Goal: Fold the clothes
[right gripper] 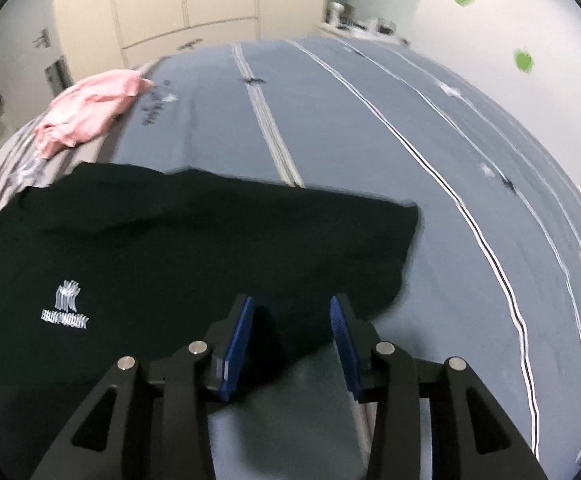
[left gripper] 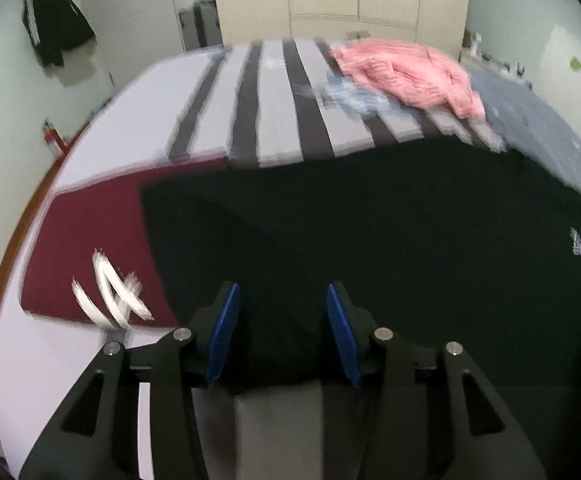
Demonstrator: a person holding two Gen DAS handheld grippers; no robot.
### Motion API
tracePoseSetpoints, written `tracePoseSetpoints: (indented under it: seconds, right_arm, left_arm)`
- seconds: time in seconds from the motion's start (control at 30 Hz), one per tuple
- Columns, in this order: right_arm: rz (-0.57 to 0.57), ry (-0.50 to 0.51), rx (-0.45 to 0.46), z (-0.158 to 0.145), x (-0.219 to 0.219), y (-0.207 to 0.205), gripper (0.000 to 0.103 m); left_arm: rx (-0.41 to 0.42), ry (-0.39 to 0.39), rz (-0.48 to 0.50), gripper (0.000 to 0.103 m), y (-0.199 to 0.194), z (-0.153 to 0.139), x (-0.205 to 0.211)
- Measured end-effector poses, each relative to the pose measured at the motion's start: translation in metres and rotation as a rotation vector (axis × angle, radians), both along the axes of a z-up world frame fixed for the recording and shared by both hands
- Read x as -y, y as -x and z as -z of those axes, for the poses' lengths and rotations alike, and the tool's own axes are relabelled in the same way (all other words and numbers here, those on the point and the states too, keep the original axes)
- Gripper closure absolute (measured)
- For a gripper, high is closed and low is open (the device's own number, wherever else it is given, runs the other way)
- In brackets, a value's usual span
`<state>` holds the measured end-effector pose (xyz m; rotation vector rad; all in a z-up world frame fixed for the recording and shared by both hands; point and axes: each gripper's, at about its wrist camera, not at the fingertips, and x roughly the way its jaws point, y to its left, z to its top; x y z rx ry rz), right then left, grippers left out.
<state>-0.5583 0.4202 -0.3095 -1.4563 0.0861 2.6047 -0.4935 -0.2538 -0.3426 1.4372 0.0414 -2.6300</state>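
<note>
So, from the left wrist camera the left gripper (left gripper: 282,332) sat with its blue pads spread wide, nothing between them, hovering over the near edge of the black shirt (left gripper: 370,240), which lay flat on the bed (left gripper: 102,136). A maroon shirt (left gripper: 86,240) lay partly under it on the left, and a pink garment (left gripper: 406,72) was bunched up at the far end, well apart.

From the right wrist camera the right gripper (right gripper: 292,340) was also spread and empty, right over the shirt's near edge close to its right corner. The logo (right gripper: 66,306) faced up.

Looked to me like the very start of the fold — both grippers lined up but not gripping yet. Next move probably called for dropping both onto that near edge and pinching just the black layer — not the maroon one underneath.
</note>
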Motion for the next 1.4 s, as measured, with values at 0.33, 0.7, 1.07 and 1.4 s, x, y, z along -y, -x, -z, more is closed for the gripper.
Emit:
tracePoseSetpoints:
  seconds: [0.33,0.7,1.07,1.4]
  right_arm:
    - [0.13,0.06,0.055,0.028,-0.066,-0.009,0.066]
    - [0.111,0.171,0.019,0.036,-0.052,0.014,0.069]
    - [0.18,0.15,-0.014,0.0,-0.07,-0.035,0.103]
    - [0.15,0.256,-0.015,0.007,-0.06,-0.033,0.063]
  left_arm:
    - [0.039,0.055,-0.108,0.06,0.001,0.009,0.003]
    - [0.002,0.002,-0.107,0.06,0.003,-0.007,-0.019]
    - [0.001,-0.017,-0.156,0.06,-0.019,-0.013,-0.008]
    - [0.005,-0.011,-0.142,0.06,-0.026,-0.014,-0.011]
